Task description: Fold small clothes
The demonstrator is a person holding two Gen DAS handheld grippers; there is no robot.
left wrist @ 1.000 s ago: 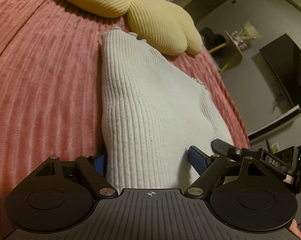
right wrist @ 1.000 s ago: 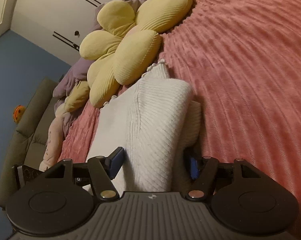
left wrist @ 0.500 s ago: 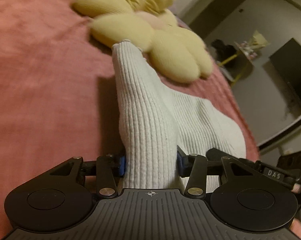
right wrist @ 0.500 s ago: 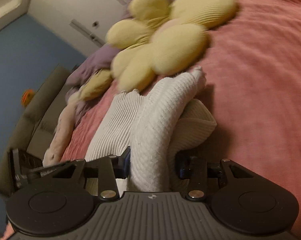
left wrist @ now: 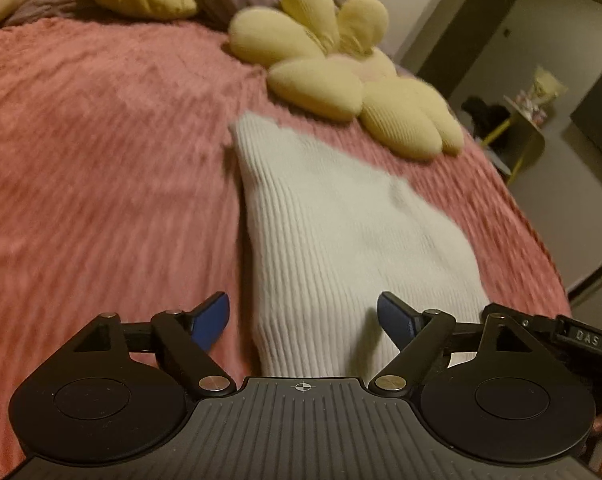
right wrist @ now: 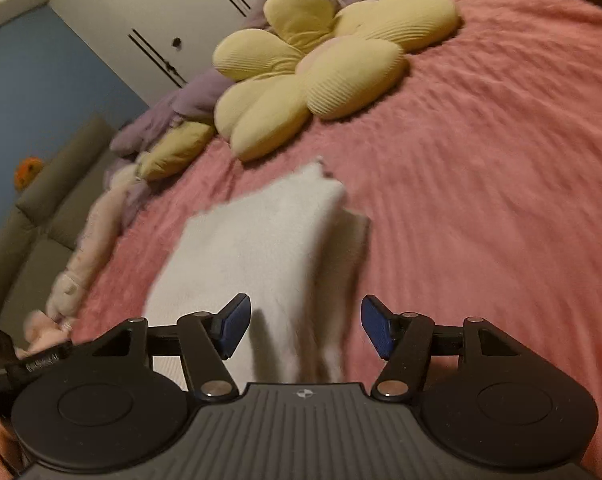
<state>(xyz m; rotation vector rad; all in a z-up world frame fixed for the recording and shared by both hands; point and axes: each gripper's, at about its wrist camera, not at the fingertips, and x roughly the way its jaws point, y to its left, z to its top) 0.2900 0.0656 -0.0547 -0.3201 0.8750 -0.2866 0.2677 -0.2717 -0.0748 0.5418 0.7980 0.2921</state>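
A white ribbed knit garment (left wrist: 341, 232) lies folded on the pink bedspread (left wrist: 101, 152). My left gripper (left wrist: 303, 320) is open, its blue pads either side of the garment's near edge without gripping it. In the right wrist view the same garment (right wrist: 261, 248) is blurred, and my right gripper (right wrist: 305, 330) is open over its near edge. The right gripper's body (left wrist: 573, 334) shows at the right edge of the left wrist view.
A yellow flower-shaped cushion (left wrist: 341, 80) lies just beyond the garment; it also shows in the right wrist view (right wrist: 321, 64). Purple bedding and pale pink clothes (right wrist: 101, 240) sit at the bed's left side. A grey sofa (right wrist: 41, 208) and white wardrobe doors (right wrist: 173, 20) stand behind.
Both grippers were shut on the garment half a second ago; both have opened and let it go. The garment now lies lower and flatter on the bed, nearer me.
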